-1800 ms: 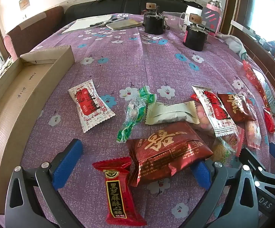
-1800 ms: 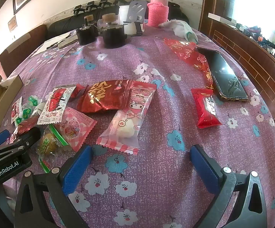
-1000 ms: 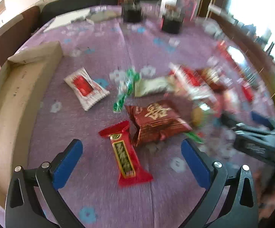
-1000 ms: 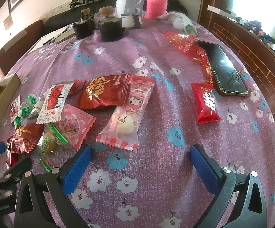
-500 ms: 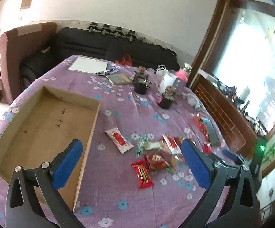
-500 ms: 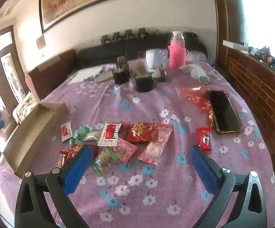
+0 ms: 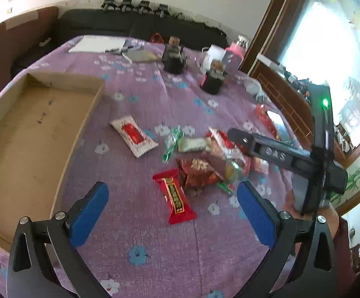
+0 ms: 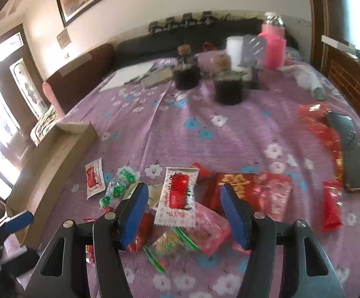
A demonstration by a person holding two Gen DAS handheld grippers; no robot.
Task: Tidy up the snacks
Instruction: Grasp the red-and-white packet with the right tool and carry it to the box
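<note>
Both grippers have dropped back toward the snack pile (image 7: 204,159) since half a second ago. Right of the cardboard box (image 7: 30,134), the pile lies loose on the surface (image 7: 142,236). Right gripper (image 8: 182,213) hovers with fingers released, narrowed around a white-and-red packet (image 8: 177,198), probably sizing it. Left gripper (image 7: 172,211) hangs released, empty, facing a red bar (image 7: 175,196).
</note>
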